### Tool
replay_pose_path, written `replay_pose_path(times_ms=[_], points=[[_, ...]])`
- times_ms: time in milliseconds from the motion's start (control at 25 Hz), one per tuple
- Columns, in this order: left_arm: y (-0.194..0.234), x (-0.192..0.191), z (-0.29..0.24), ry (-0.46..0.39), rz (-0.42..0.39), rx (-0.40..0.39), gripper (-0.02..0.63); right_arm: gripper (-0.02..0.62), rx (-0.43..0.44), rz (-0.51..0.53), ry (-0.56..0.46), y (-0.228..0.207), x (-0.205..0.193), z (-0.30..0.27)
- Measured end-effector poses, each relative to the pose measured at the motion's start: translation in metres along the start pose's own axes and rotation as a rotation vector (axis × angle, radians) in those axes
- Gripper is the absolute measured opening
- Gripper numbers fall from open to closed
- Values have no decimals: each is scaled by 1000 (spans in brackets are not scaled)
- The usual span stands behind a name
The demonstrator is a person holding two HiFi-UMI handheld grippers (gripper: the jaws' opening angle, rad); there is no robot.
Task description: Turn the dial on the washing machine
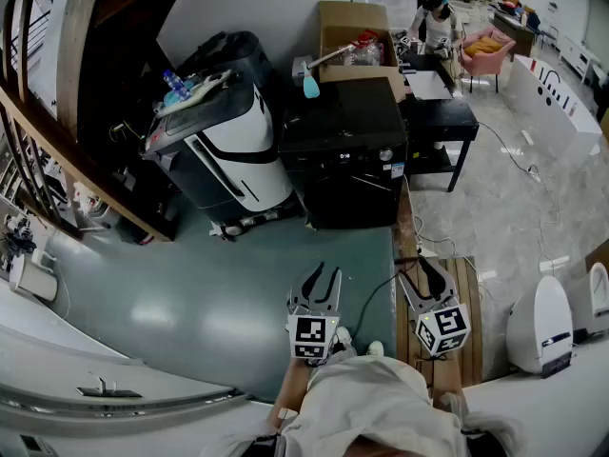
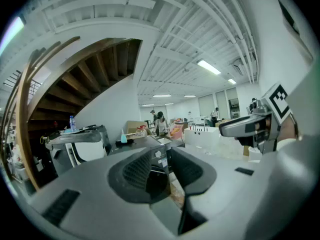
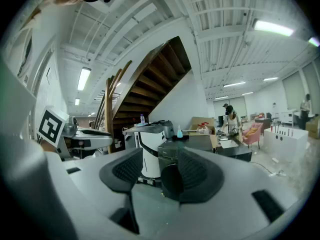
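Observation:
The black washing machine (image 1: 343,160) stands on the grey floor ahead of me, its small dial (image 1: 385,155) at the right of the front panel. Both grippers hang well short of it, over the floor. My left gripper (image 1: 324,274) is open with nothing between its fingers, and so is my right gripper (image 1: 421,269). In the left gripper view the jaws stand apart around the left gripper (image 2: 159,171), with the washing machine (image 2: 159,159) far off in the gap. The right gripper view shows the right gripper (image 3: 160,171) with the machine (image 3: 172,151) beyond its parted jaws.
A white-and-black appliance (image 1: 228,150) leans left of the washer. An open cardboard box (image 1: 354,41) sits behind it; a black table (image 1: 440,112) stands to the right. A person (image 1: 436,22) works at the back. Wooden stairs (image 1: 57,131) rise on the left, and cables cross the floor.

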State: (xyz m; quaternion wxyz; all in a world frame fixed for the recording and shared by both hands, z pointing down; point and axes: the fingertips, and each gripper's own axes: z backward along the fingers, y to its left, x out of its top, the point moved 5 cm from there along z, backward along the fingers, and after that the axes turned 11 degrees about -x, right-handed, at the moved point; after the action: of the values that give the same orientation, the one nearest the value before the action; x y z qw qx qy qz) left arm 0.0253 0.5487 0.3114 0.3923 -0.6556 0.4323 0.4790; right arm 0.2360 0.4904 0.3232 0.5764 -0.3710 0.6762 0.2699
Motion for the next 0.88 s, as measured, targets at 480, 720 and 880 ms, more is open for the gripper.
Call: replay_pose_path(times_ms=[480,720,880], points=[[-24,15,-35,-22,13,-13,130,236,-17,18,-25,-24,3,3],[-19,20,-56,-15,-12,-11,130,236,-10,27,-16,-37,6,-14],[-10,18,-67,-8,-1,-4,130,233,-13,35,-11,-47,11,-32]])
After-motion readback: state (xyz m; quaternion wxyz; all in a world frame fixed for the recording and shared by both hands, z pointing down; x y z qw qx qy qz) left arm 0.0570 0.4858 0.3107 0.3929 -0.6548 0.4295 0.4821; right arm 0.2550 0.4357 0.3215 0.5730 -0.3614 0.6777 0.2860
